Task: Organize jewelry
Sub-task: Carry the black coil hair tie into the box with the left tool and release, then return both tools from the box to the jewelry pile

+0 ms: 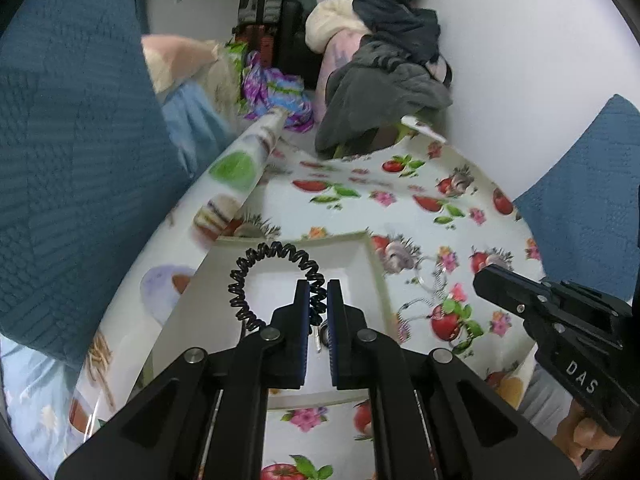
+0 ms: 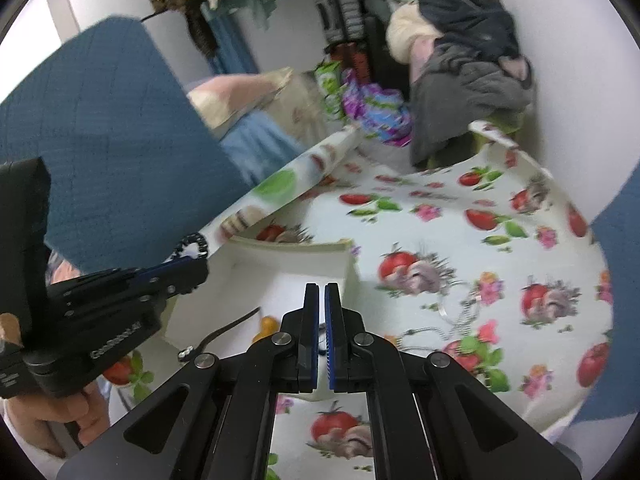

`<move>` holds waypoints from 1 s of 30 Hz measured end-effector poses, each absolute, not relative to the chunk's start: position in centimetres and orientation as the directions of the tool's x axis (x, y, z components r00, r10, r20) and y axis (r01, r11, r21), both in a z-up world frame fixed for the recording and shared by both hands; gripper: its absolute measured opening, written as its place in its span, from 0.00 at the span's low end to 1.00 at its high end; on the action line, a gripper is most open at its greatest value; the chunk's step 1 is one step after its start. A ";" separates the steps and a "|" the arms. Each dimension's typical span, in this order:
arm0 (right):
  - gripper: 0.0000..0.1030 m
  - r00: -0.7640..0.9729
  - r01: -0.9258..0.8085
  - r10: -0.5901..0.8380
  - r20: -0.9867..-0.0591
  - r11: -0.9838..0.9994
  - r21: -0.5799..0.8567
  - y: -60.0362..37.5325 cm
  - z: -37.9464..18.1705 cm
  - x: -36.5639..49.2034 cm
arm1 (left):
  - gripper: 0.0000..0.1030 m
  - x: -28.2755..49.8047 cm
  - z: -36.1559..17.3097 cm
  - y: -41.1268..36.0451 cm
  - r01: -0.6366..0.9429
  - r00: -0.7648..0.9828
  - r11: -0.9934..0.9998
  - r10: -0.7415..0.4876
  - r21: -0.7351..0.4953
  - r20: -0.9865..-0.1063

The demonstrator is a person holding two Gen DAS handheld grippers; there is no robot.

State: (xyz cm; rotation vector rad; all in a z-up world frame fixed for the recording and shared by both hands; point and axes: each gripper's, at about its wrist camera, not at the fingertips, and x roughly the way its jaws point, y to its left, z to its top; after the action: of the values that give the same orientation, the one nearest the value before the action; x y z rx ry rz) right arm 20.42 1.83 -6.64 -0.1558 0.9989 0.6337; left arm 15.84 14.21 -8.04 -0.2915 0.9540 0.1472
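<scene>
Left gripper [image 1: 318, 292] has its jaws narrow and pinches a black spiral bracelet [image 1: 256, 276] between the blue pads; the coil makes a loop that hangs to the left of the fingers, above the white box [image 1: 374, 264]. Right gripper [image 2: 322, 300] has its jaws closed together and nothing can be seen between them; it is over the near right part of the same box. Inside the box, in the right wrist view, a dark strap [image 2: 228, 330] with a small shiny end lies near the left wall, and a small orange thing [image 2: 267, 326] is just beside it. On the tablecloth [image 1: 400, 200], which has a print of strawberries and flowers, thin silver chains [image 1: 424, 296] lie to the right of the box, apart from it. A blue cushion [image 1: 72, 160] stands on the left, and a heap of clothes [image 1: 384, 80] is far behind the table, at the wall.
</scene>
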 end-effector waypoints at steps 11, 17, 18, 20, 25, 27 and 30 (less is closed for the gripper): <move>0.02 0.281 -0.590 0.393 -0.875 0.790 0.165 4.9 -11.6 19.9 | 0.08 15.0 -13.2 16.6 -0.313 0.486 0.929 -0.024 -0.199 -0.874; 0.02 0.246 -0.588 0.375 -0.894 0.790 0.170 5.2 -13.5 19.8 | 0.08 14.9 -15.1 17.1 -0.323 0.446 0.924 -0.041 -0.203 -0.894; 0.02 0.240 -0.587 0.374 -0.896 0.791 0.173 5.3 -13.7 19.8 | 0.08 14.8 -15.3 17.1 -0.327 0.441 0.923 -0.043 -0.205 -0.896; 0.02 0.232 -0.586 0.373 -0.898 0.791 0.178 5.2 -13.9 19.8 | 0.08 14.7 -15.4 17.2 -0.332 0.439 0.919 -0.048 -0.212 -0.897; 0.07 0.230 -0.578 0.376 -0.897 0.794 0.185 5.0 -13.8 19.9 | 0.08 14.5 -15.2 17.1 -0.341 0.442 0.914 -0.052 -0.221 -0.896; 0.15 0.237 -0.573 0.390 -0.890 0.796 0.196 4.6 -13.3 20.0 | 0.16 14.6 -14.8 16.9 -0.337 0.443 0.915 -0.053 -0.221 -0.895; 0.21 0.257 -0.572 0.413 -0.873 0.794 0.207 3.7 -12.1 20.1 | 0.42 14.6 -13.8 16.4 -0.337 0.462 0.919 -0.029 -0.206 -0.886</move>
State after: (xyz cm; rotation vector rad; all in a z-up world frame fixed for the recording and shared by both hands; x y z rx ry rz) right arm 20.05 3.71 -12.07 -0.1631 1.1271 0.6722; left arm 14.60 16.44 -13.82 -0.3797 1.0803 0.1951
